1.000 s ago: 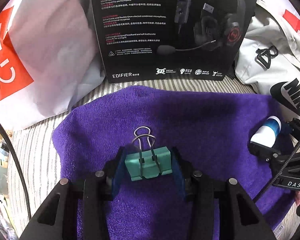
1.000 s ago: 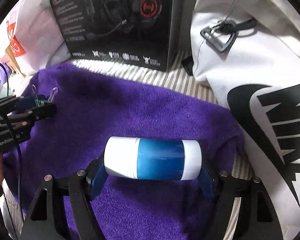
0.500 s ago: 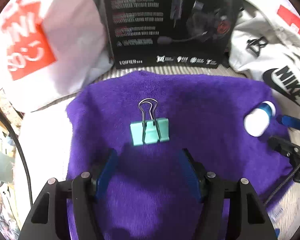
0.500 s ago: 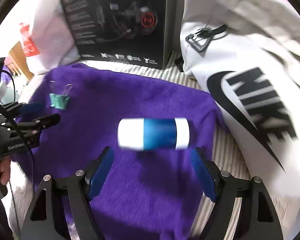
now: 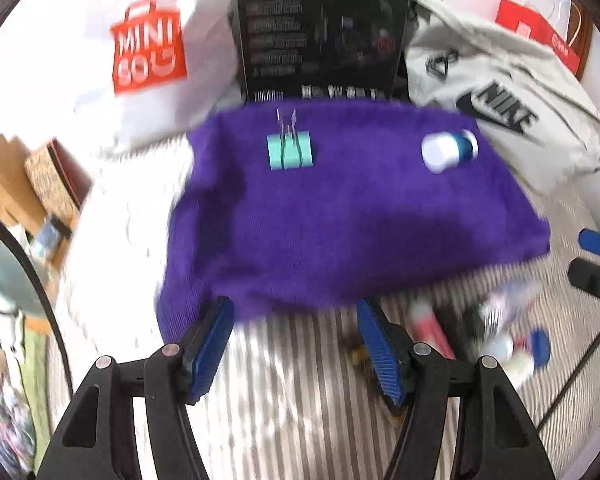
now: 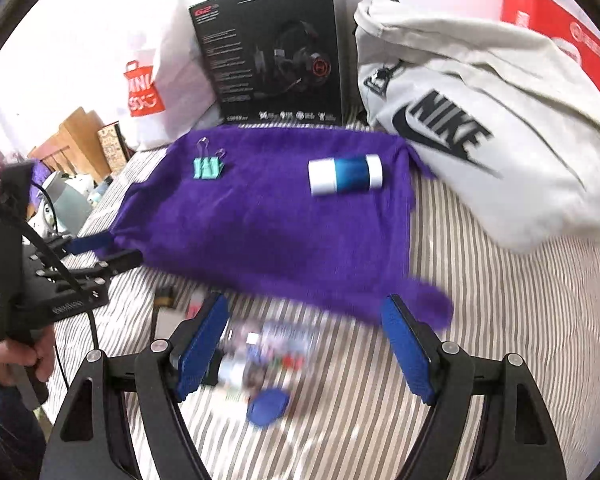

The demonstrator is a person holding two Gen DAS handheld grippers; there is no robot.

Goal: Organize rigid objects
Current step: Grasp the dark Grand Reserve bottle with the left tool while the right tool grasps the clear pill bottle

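Both my grippers, left [image 5: 294,346] and right [image 6: 306,350], have jaws spread, empty. Mint-green metal binder clip [image 6: 208,168] and blue-white plastic cylinder [image 6: 345,176] lie upper-centre on the purple towel [image 6: 260,224]. Next pick: I'd centre over the blurred small items [image 6: 268,356] lower-centre on the striped bed, then close.

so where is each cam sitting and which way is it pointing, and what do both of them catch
Left wrist: on the left gripper, looking forward over striped bedding at the purple towel; shows its own open blue-padded fingers, with the right gripper at the right edge.
Right wrist: on the right gripper, facing the same towel from further right; shows its own open fingers, plus the left gripper and the hand holding it.
Shared: towel, green binder clip, blue-and-white bottle, headset box.
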